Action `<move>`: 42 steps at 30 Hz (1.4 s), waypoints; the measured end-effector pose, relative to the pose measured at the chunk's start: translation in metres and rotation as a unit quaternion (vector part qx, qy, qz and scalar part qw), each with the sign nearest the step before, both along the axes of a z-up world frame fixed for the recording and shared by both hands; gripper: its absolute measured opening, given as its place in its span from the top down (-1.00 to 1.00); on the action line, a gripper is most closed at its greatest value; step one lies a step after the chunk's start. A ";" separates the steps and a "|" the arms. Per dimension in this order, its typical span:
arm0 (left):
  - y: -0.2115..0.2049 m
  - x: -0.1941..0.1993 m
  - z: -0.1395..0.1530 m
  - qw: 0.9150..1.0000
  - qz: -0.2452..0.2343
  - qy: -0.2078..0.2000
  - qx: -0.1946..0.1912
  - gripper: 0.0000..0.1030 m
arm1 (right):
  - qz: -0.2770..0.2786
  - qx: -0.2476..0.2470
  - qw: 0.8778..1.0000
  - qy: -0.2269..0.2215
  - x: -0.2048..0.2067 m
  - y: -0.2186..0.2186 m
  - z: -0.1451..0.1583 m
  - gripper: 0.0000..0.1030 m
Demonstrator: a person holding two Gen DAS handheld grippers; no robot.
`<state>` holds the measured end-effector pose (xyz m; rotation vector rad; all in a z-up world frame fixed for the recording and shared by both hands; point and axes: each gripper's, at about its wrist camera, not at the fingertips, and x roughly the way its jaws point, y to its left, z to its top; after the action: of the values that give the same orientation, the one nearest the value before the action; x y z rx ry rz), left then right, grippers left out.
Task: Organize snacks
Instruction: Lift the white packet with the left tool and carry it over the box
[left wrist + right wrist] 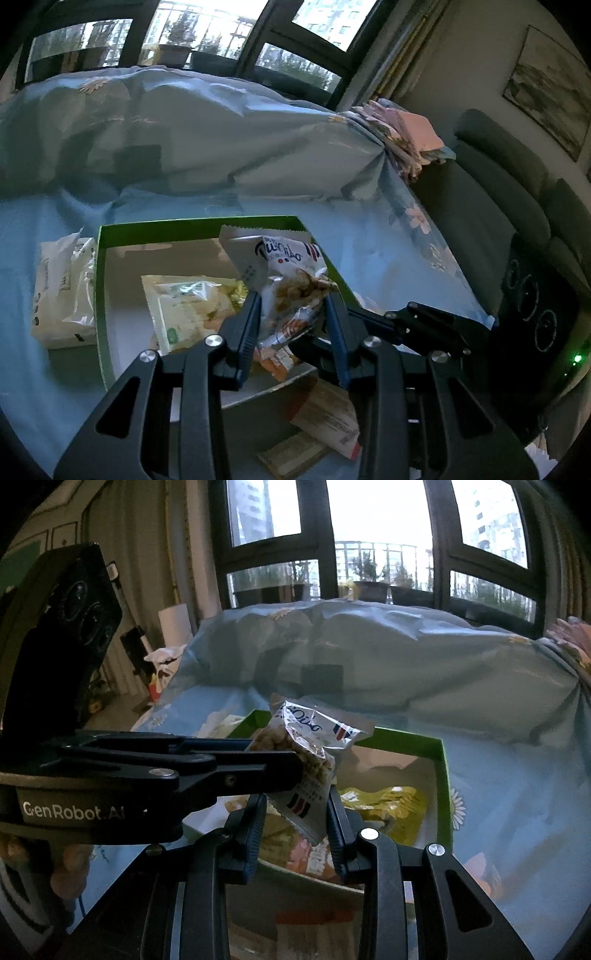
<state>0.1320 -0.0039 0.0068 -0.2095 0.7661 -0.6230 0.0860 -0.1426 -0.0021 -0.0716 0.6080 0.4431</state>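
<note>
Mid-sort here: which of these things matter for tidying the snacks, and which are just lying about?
Job:
peanut bag, held by left gripper and right gripper
green box
yellow packet
white packet

Lying about:
blue quilt
folded cloth
sofa

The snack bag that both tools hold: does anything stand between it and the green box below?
Nothing visible blocks the way. The snack bag hangs between the left tool and the right tool, above the open green box. A yellow packet already lies on the box floor underneath, leaving free floor beside it.
</note>
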 end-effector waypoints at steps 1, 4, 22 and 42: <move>0.001 0.001 -0.001 1.000 0.003 0.002 -0.001 0.31 | 0.001 -0.001 1.000 0.002 0.002 0.001 -0.001 0.35; 0.004 0.004 -0.004 1.000 0.007 0.009 -0.003 0.31 | 0.003 -0.001 1.000 0.006 0.007 0.005 -0.004 0.35; 0.008 0.017 -0.014 0.999 0.020 0.026 -0.001 0.31 | 0.005 0.002 1.000 0.026 0.020 0.014 -0.014 0.35; 0.011 0.030 -0.036 0.998 0.036 0.059 0.004 0.32 | 0.004 -0.004 0.998 0.055 0.040 0.018 -0.033 0.35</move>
<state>0.1615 0.0074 -0.0291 -0.2682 0.8716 -0.5429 0.1258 -0.1249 -0.0355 -0.0579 0.7184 0.4549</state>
